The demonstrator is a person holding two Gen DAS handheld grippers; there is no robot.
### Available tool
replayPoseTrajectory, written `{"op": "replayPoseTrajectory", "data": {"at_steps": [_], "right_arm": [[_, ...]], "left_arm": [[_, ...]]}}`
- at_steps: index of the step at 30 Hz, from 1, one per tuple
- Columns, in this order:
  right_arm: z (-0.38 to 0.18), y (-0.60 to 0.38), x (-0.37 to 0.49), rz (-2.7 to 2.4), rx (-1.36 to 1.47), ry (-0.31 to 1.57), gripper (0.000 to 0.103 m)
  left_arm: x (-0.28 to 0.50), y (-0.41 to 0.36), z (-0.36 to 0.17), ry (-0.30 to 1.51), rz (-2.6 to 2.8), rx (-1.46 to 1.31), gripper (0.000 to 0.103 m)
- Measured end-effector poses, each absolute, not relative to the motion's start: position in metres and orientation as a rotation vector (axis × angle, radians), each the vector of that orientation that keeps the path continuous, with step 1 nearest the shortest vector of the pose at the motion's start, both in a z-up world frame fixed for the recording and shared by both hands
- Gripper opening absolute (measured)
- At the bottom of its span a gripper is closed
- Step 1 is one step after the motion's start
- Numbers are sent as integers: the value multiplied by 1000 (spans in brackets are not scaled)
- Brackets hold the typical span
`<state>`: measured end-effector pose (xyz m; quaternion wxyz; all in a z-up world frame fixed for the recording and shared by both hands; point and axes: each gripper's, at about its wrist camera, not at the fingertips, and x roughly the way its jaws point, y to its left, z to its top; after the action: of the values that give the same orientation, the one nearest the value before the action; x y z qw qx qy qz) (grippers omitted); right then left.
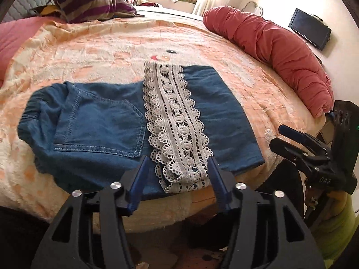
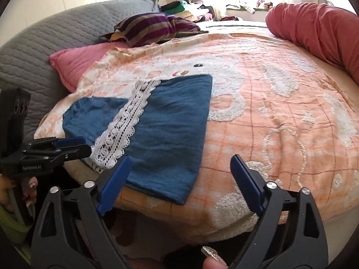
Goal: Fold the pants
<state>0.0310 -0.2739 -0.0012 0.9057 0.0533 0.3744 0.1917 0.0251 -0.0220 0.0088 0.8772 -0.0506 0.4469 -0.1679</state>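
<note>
Nearest the lens: left gripper [image 1: 178,168], blue pads [image 1: 141,179] apart, nothing clamped. The lace band [image 1: 177,121] of the pants [image 1: 101,121] is seen in the gap between them, but no pad is pressed on cloth; it can't be told whether the tips touch it. Right gripper [image 2: 180,172] is spread wide, also empty; its left pad is over the pants' near right corner, the other over bare blanket [image 2: 280,112].

Risks, biggest first:
- Whole folded stack lies w/ its near hem at the bed's front edge. A drag toward that edge would prob. pull it off or undo the fold.
- Folded-over leg, lace up, rests loose across the pocket layer [image 1: 98,125]. If only the top layer is pinched, the layers would likely slide apart and the next fold go crooked.
- Left end by the waistband is bunched, not flat; a fold over it would likely trap the lump.
- Lace is openwork w/ scalloped edges; a pad tip could snag in it and be lifted w/ it on withdrawal.

Pants lie flat-ish near the bed's front edge, toward its left side; the red bolster [image 1: 280,51] along the right edge is well apart.
</note>
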Motion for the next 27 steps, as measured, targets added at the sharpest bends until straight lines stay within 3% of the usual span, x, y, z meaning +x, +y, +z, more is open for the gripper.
{"op": "replayPoseTrajectory", "data": {"at_steps": [5,8,13,27], "right_arm": [[14,-272,40,423,109,754,92],[28,-265,46,448,89,724,94],[53,-234,62,500,15,676,94],[86,-132,119,751,-97,720,94]], "left_arm": [[24,-1,24,901,-289,-114,83],[23,22,34,879,-229,-138,92],[26,65,40,889,-145,-223,98],[45,108,-10,1022,-105,-405,98]]}}
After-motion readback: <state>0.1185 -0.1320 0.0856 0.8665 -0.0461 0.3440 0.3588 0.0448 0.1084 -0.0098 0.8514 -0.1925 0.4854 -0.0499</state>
